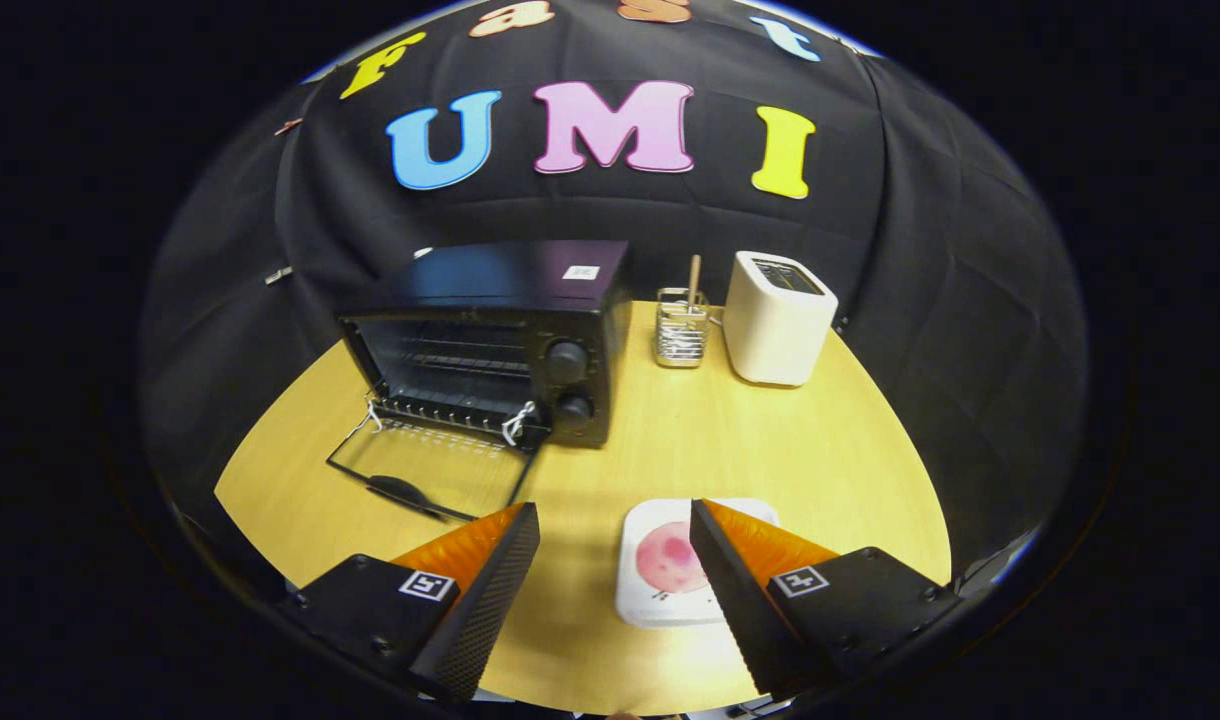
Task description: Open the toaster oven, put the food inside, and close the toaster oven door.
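A hand-held gripper hangs above the near edge of a round, pale wooden table, its two fingers spread wide and grasping nothing. Between them, closer to the right finger, which covers its right part, lies the food: a round pink slice on a square white plate that sits at the table's near edge.

Toward the far left of the table stands a black, boxy toaster oven with two round knobs on its right panel. Its glass door is already folded down flat onto the table, handle toward the gripper, leaving the wire rack and cavity exposed. A small wire holder with a wooden stick and a cream-coloured slot toaster stand along the far edge, to the oven's right.

With the door open, the step in hand appears to be picking up the food. Done well, that likely means shifting right to centre the fingers over the slice, descending squarely and closing gently so the soft piece neither tears nor slides across the plate. The carry should then clear the lowered door.
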`<state>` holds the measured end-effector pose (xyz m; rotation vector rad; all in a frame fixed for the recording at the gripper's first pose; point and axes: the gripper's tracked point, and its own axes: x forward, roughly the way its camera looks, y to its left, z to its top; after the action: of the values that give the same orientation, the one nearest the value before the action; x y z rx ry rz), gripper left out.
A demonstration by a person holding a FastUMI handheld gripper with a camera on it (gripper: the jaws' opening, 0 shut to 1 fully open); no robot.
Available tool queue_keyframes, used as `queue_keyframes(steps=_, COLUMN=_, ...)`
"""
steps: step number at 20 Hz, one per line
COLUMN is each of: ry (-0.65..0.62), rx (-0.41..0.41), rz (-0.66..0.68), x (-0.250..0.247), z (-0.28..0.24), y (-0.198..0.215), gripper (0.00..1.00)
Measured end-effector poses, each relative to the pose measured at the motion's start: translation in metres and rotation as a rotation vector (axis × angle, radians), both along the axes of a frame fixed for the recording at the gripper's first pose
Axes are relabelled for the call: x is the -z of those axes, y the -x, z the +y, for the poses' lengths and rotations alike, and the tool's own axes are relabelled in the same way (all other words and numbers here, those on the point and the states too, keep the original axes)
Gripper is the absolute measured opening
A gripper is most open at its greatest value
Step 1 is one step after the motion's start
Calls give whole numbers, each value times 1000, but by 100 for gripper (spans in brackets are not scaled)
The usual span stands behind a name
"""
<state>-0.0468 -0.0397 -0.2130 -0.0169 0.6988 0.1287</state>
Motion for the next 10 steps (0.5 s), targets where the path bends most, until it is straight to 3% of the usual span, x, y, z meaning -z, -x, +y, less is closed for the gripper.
queue_keyframes(steps=10, ry=-46, rx=32, rz=114, x=35, z=-106, y=-15, gripper=99)
